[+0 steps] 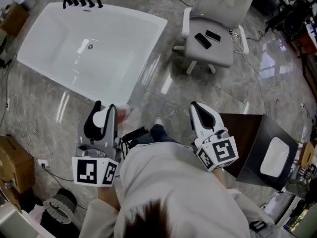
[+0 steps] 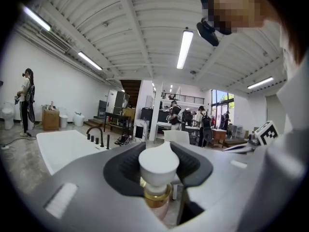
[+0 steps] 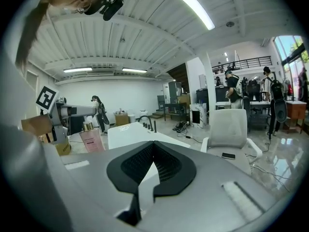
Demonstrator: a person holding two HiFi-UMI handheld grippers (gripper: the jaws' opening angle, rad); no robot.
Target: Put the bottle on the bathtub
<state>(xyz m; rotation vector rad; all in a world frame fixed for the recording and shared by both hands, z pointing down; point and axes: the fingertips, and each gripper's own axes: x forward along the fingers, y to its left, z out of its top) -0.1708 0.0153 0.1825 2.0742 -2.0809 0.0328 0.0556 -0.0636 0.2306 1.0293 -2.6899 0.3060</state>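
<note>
While the left tongs [image 1: 105, 114] are clamped on the bottle [image 2: 158, 164] up at its neck, the white cap pokes above the pads. The pink body hangs below, off the floor and near the closest corner of the bathtub [image 1: 129, 13]. Right tongs [image 3: 152, 153] are closed on nothing.

Handling guess: rigid smooth body, glass or hard plastic, with liquid inside, so some heft. Likely slippery, and could crack if dropped on the rim. The gold collar gives a ledge, so the neck grip should hold, but the body can swing. Set it down slowly and upright on a flat part of the rim.

Count: one bottle, one bathtub, one black tap set [image 1: 81, 0] at its far end, one white chair [image 1: 213, 48], two phones [image 1: 208, 37] on its seat.
</note>
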